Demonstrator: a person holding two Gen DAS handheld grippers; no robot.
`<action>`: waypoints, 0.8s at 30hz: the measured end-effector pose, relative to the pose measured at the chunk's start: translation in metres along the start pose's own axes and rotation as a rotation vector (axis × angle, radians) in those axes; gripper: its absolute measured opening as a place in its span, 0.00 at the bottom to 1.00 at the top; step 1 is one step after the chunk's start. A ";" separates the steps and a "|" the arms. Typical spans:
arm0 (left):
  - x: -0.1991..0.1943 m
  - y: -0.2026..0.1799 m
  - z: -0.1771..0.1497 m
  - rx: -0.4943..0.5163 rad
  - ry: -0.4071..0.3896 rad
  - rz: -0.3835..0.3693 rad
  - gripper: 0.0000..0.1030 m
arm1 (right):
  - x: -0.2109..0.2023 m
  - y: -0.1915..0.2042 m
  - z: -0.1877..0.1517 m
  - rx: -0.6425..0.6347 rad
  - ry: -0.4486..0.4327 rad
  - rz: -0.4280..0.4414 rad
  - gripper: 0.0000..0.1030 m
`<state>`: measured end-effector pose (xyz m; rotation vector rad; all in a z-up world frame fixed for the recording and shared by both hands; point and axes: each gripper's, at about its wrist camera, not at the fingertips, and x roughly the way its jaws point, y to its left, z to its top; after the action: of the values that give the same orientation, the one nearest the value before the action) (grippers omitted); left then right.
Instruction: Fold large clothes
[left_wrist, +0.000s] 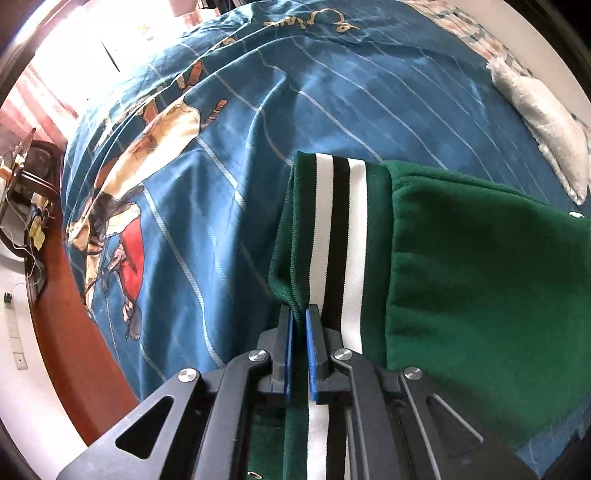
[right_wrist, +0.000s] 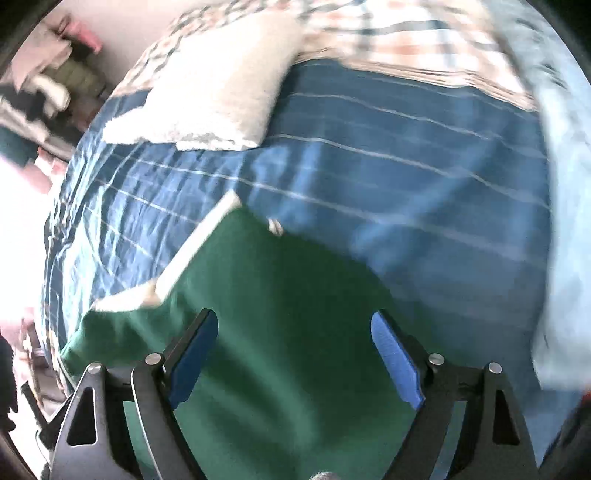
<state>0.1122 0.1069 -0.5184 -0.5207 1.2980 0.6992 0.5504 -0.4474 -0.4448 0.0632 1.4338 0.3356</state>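
Observation:
A green jacket (left_wrist: 480, 266) with a ribbed band striped white and black (left_wrist: 343, 229) lies on the blue bedspread (left_wrist: 221, 177). My left gripper (left_wrist: 299, 314) is shut on the dark green edge of that striped band, and the band runs away from the fingers over the bed. In the right wrist view the green jacket (right_wrist: 280, 332) spreads below my right gripper (right_wrist: 295, 325), which is open and holds nothing, hovering over the cloth. A white strip of the jacket (right_wrist: 199, 243) runs along its left edge. This view is blurred.
A white fluffy cushion (left_wrist: 543, 122) (right_wrist: 214, 99) lies on the bed beyond the jacket. A checked blanket (right_wrist: 406, 44) covers the far end. The wooden bed frame (left_wrist: 74, 332) and a cluttered side table (left_wrist: 26, 177) stand at the left. Piled clothes (right_wrist: 48, 85) are off the bed.

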 end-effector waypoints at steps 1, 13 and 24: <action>0.000 0.001 -0.001 -0.003 0.001 0.000 0.04 | 0.014 0.001 0.013 -0.002 0.048 0.039 0.84; 0.011 0.010 -0.006 -0.036 0.041 -0.023 0.09 | 0.024 -0.073 0.028 0.329 0.006 -0.033 0.00; -0.043 0.001 0.015 -0.063 -0.127 0.012 0.99 | 0.004 0.079 -0.015 -0.080 0.061 0.049 0.51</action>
<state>0.1162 0.1107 -0.4737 -0.5114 1.1646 0.7728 0.5213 -0.3735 -0.4315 0.0229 1.4799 0.4380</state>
